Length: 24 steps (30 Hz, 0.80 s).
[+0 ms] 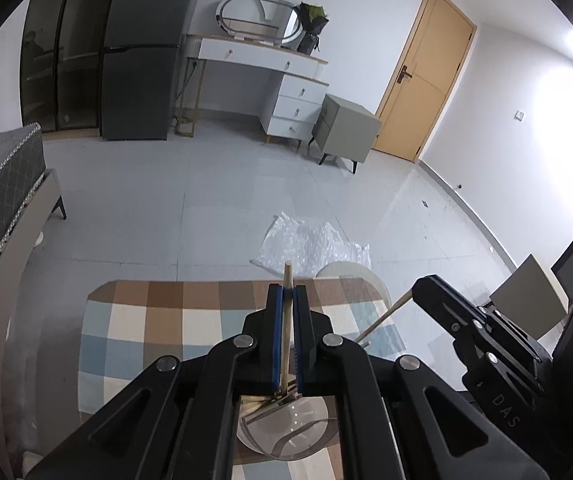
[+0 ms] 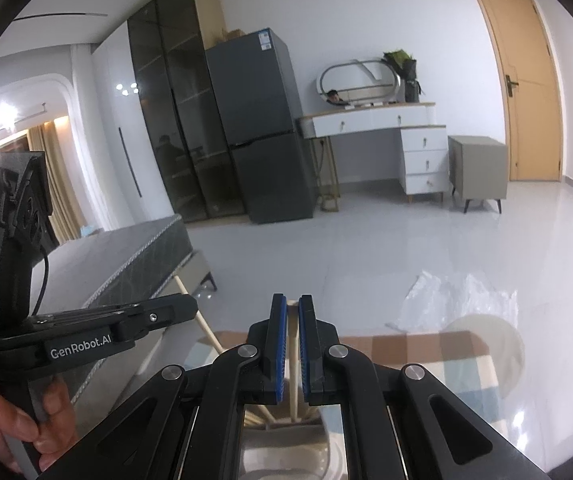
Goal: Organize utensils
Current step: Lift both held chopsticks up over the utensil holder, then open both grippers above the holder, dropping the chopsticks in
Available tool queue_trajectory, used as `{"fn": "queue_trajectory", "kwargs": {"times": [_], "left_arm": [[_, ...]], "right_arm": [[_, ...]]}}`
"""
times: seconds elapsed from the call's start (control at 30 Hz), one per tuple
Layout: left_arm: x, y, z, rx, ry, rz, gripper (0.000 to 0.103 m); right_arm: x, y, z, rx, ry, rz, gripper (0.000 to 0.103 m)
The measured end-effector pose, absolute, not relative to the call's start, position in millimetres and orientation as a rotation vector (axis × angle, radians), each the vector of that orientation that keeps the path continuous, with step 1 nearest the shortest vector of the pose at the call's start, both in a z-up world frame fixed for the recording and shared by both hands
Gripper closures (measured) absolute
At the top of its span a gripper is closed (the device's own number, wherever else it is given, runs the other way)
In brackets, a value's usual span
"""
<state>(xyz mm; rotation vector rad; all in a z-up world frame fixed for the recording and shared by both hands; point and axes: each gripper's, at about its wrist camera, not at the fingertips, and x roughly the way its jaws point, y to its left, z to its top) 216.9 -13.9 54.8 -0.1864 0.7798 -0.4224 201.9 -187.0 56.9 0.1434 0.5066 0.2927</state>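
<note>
Chopsticks are what both grippers hold. The left gripper (image 1: 287, 300) is closed on one wooden chopstick (image 1: 286, 320), which stands almost upright between its blue pads (image 1: 274, 340); the top end of the stick comes out above the fingertips, and its lower end goes down into a clear glass holder (image 1: 286, 432) below the gripper. More sticks lean inside this holder, near its rim. The holder stands on a checked cloth (image 1: 146, 320) with brown, cream and pale blue squares. The right gripper (image 2: 292, 312) is also closed on a chopstick (image 2: 293, 360), again nearly upright between its pads, and the lower end reaches the holder (image 2: 286, 440) under it. In the left view the right gripper (image 1: 426, 286) is seen from the side, to the right, with its stick (image 1: 382, 320) slanting down toward the holder. In the right view the left gripper (image 2: 182, 306) is at the left side, held by a hand (image 2: 14, 424), and its stick (image 2: 202, 320) passes through the fingertips at a slant. Bubble wrap (image 1: 310, 244) lies on the floor behind the table.
</note>
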Motion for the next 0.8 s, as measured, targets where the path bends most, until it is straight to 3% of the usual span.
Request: {"fn": "queue_trajectory", "kwargs": {"times": [0.33, 0.43, 0.53, 0.6, 0.8], "left_arm": [[220.6, -19.3, 41.8, -0.179, 0.918, -0.428, 0.099], [214.7, -17.6, 42.3, -0.19, 0.928, -0.425, 0.087], [210.5, -11.3, 45.3, -0.213, 0.94, -0.394, 0.067], [206.4, -5.6, 48.5, -0.229, 0.933, -0.374, 0.06], [183.4, 6.4, 62.4, -0.177, 0.872, -0.231, 0.044]], "right_arm": [[199.8, -196.3, 22.6, 0.195, 0.617, 0.312, 0.095], [195.1, -198.3, 23.4, 0.2, 0.619, 0.303, 0.095], [188.7, -204.4, 26.2, 0.211, 0.617, 0.285, 0.09], [180.6, -209.4, 30.2, 0.227, 0.612, 0.276, 0.086], [154.4, -222.1, 35.4, 0.252, 0.604, 0.257, 0.085]]}}
